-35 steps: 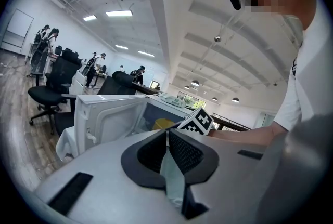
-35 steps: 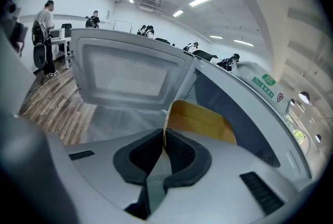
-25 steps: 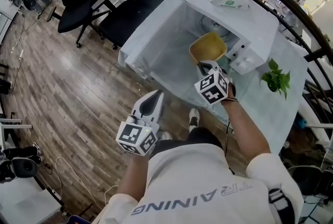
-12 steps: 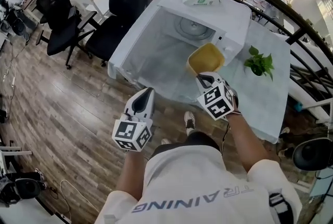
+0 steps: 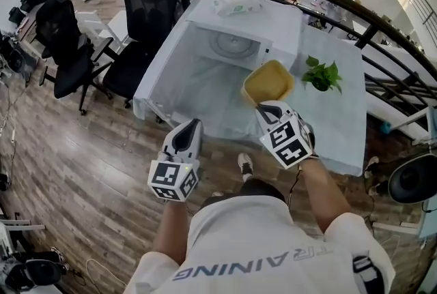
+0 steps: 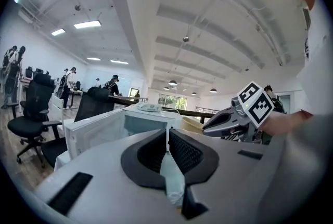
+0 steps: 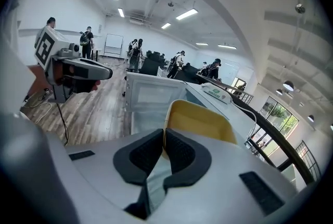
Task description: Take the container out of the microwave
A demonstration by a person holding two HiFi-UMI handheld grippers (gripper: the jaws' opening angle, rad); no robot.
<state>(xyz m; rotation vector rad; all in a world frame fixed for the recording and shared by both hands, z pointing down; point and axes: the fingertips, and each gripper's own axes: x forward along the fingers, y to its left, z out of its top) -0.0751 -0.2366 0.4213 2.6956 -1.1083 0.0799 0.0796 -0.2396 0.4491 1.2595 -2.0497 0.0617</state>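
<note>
In the head view a white microwave (image 5: 239, 33) stands on the cloth-covered table (image 5: 338, 136), its door (image 5: 167, 78) swung wide to the left. The yellow container (image 5: 268, 81) hangs outside the cavity, in front of the microwave's right side. My right gripper (image 5: 262, 106) is shut on its near rim. The right gripper view shows that rim pinched between the pads (image 7: 177, 153), with the container (image 7: 203, 121) tilted beyond them. My left gripper (image 5: 194, 124) is held low before the table edge, shut and empty (image 6: 167, 140). It touches nothing.
A small green plant (image 5: 321, 74) sits on the table right of the microwave. A pack of wipes (image 5: 235, 5) lies on the microwave's top. Black office chairs (image 5: 147, 9) stand to the left on the wooden floor. A dark railing (image 5: 369, 23) curves behind the table.
My right gripper has drawn back toward me with the yellow container, which has come from the microwave's mouth to just outside it. The left gripper has stayed low and shut.
</note>
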